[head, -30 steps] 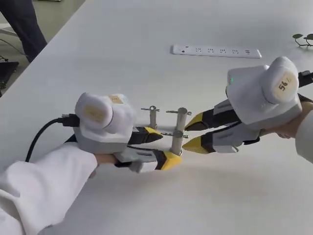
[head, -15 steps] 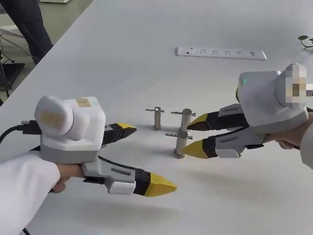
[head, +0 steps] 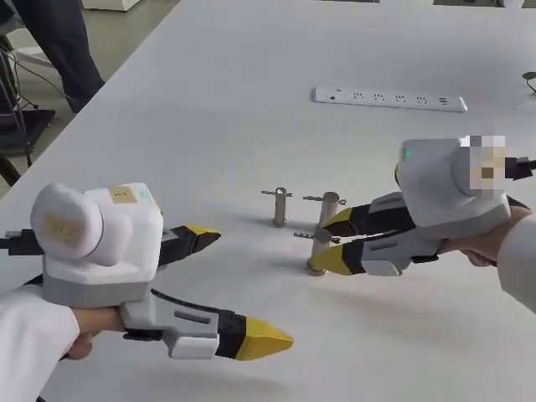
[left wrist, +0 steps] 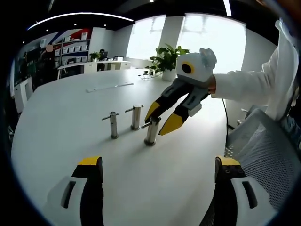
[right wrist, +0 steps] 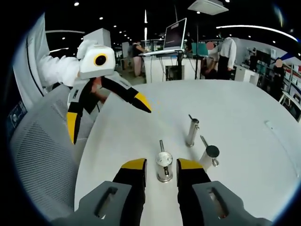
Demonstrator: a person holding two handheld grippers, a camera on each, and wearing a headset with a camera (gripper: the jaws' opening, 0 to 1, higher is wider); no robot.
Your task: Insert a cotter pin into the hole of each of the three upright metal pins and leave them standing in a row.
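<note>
1. Now the right tool (head: 320, 244) has its jaws a little apart, one on each side of the front pin (right wrist: 163, 162). We see a thin gap on both sides, so it is not pinching the pin.
2. Our left tool (head: 244, 287) is spread wide and holds nothing. It hangs over the table (head: 209, 126), closer to our edge.
3. Near the middle of the table stand the small pin (head: 280, 211) and the back pin (head: 330, 208), with the front pin just beside the back one. Each looks to have a cotter pin (head: 306, 237) through it.
4. We think a crooked pull by the right tool could bump the front pin. It could tip over and knock the back pin too.
5. A jaw could also hook the cotter pin and drag it out.
6. The table is white and smooth, so a bumped pin may slide. A power strip (head: 389, 99) lies toward the far edge, and a plant (left wrist: 169, 56) stands at an edge too.
7. The room is a big bright office with windows, shelves and people far off.
</note>
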